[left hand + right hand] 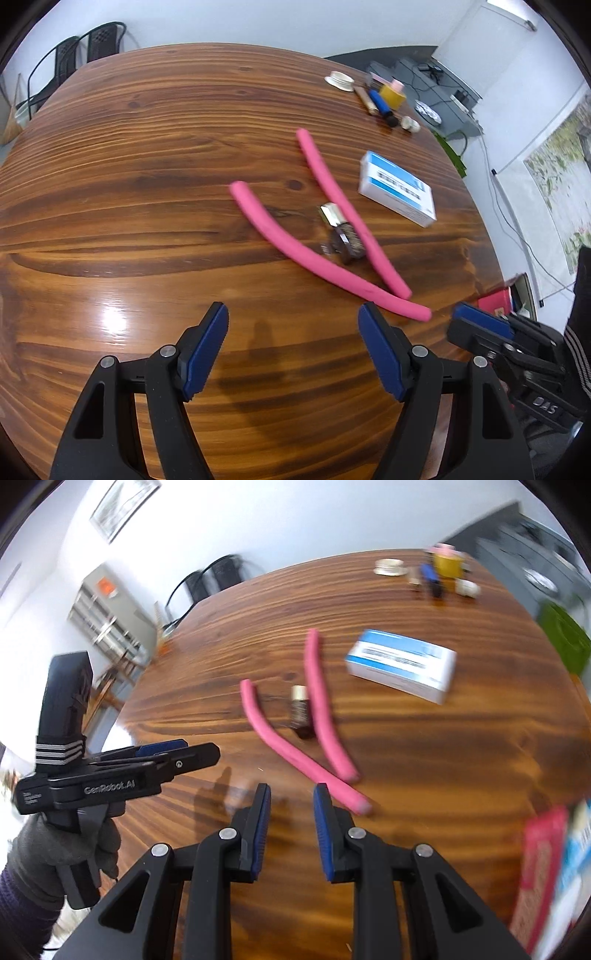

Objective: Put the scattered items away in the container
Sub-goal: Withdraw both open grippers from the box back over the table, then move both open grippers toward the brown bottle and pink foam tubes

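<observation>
Approach step, nothing gripped: the left gripper [291, 354] hangs wide open at frame bottom, the right gripper [291, 830] narrower, empty. Two pink foam tubes [295, 240], a small bottle [341, 236] and white box [397, 188] lie mid-right; next likely calls for closing on a tube end

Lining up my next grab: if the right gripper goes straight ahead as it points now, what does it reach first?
Probably the near end of the longer pink foam tube, just ahead and slightly right of the open right gripper. Directly between the fingers there is only bare table, then the small dark bottle farther on. Depth is uncertain here.
</observation>
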`<state>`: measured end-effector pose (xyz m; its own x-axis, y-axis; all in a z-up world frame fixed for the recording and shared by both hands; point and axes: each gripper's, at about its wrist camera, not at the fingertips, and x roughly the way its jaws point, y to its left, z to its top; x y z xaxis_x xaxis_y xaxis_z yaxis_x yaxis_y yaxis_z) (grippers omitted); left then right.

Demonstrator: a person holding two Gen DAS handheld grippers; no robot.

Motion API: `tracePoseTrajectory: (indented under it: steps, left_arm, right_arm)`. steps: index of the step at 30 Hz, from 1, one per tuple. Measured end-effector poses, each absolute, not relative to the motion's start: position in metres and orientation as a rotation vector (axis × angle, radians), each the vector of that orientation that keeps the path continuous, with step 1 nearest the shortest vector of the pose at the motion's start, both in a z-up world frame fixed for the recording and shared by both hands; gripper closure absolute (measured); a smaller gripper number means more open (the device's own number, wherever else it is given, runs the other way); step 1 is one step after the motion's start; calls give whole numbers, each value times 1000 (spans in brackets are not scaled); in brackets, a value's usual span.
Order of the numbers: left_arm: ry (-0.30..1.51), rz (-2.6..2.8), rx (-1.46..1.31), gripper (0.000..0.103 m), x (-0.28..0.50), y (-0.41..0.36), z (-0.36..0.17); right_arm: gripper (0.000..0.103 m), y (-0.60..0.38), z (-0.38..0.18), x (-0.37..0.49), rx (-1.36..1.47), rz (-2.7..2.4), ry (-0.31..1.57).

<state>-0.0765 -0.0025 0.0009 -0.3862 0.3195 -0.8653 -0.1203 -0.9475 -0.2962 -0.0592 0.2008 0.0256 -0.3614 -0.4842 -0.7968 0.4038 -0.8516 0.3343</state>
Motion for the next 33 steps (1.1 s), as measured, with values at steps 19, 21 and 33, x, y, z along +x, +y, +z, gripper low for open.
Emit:
tracePoseTrajectory:
  steps: [19, 21, 33]
  left_arm:
    - [-366, 2365, -1583, 27, -103, -35, -18]
    - [-363, 2360, -1577, 27, -105, -34, -17]
    - [-359, 2356, -1570, 27, -109, -27, -12]
  right_arm:
    - [77, 128, -28, -106, 1384, -2120, 286]
    - [77, 125, -28, -104, 1374, -2128, 313]
    - [74, 129, -32, -103, 1362, -2134, 298]
